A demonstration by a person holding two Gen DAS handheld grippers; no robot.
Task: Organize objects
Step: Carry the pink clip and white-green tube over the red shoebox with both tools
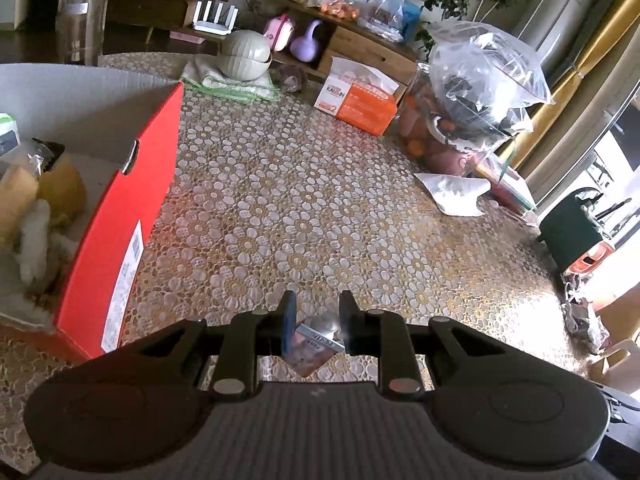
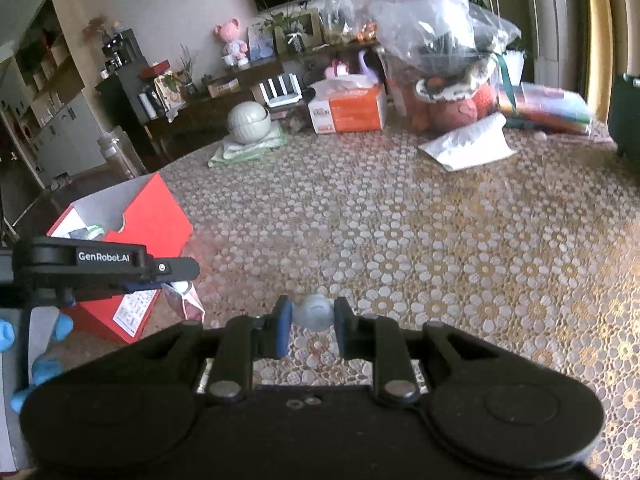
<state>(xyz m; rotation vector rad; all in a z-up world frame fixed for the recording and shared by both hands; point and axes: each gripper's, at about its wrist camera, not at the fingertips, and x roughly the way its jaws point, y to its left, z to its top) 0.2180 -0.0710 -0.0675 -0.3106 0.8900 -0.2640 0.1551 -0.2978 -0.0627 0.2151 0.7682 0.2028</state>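
My left gripper (image 1: 318,326) is shut on a small pink-and-white packet (image 1: 310,350) with a silvery top, held just above the lace tablecloth to the right of the open red box (image 1: 120,240). The same gripper shows in the right wrist view (image 2: 176,286) with the packet (image 2: 184,300) hanging beside the box (image 2: 156,216). My right gripper (image 2: 310,314) is shut on a small pale translucent round object (image 2: 316,312), low over the table, right of the box. The box holds several soft and wrapped items (image 1: 36,200).
At the table's far side stand an orange tissue box (image 1: 356,100), stacked pale bowls on a folded cloth (image 1: 244,56), a large plastic bag of goods (image 1: 480,80) and a white pouch (image 1: 456,192). A dark pot (image 1: 572,228) sits beyond the right edge.
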